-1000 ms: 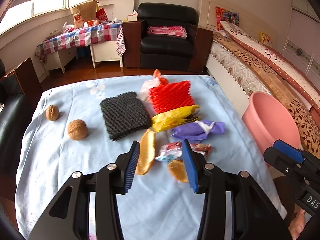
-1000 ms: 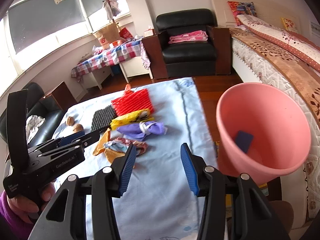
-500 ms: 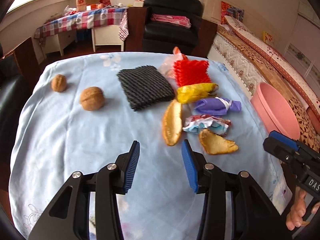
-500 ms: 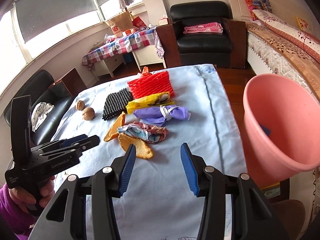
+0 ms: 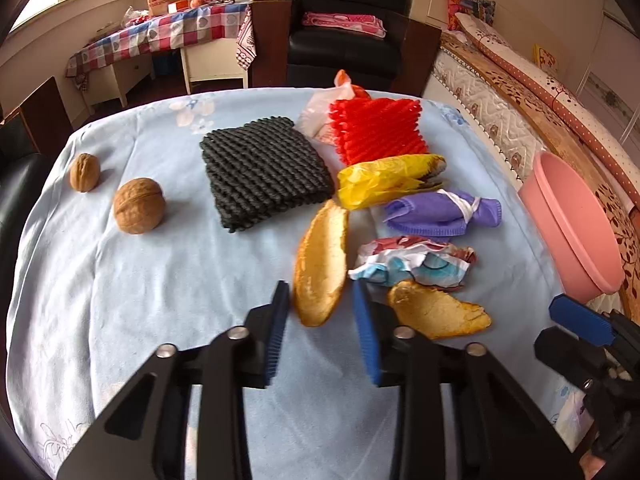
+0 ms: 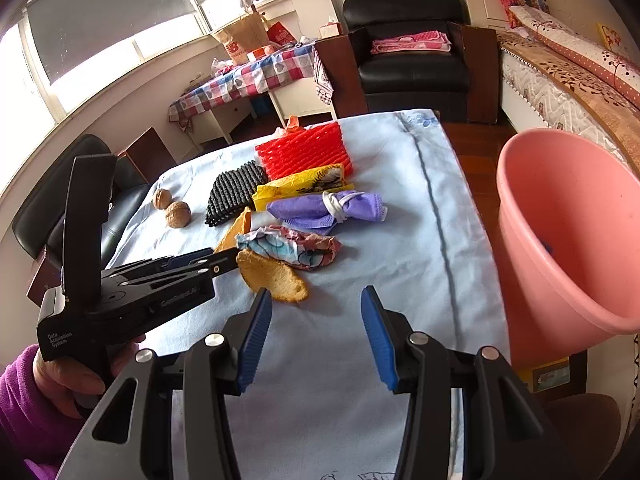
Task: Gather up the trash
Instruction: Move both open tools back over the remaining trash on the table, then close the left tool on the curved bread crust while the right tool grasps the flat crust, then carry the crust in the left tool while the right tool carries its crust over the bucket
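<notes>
Left gripper (image 5: 320,328) poised over the near end of a long peel (image 5: 320,264), jaws parted and empty.

The peel lies between the blue pads without touching either. A second peel (image 5: 438,312) sits at 3 o'clock of the left gripper, a crumpled wrapper (image 5: 416,262) at 1 o'clock, with a purple bundle (image 5: 440,212), yellow bag (image 5: 384,180) and red mesh (image 5: 378,128) beyond. The black mesh (image 5: 264,172) lies at 11 o'clock, two walnuts (image 5: 138,210) at 10. The right gripper (image 6: 316,336) is wide open, holding nothing, above bare cloth (image 6: 400,208); the pink bin (image 6: 568,240) stands off the table at its 2 o'clock.
</notes>
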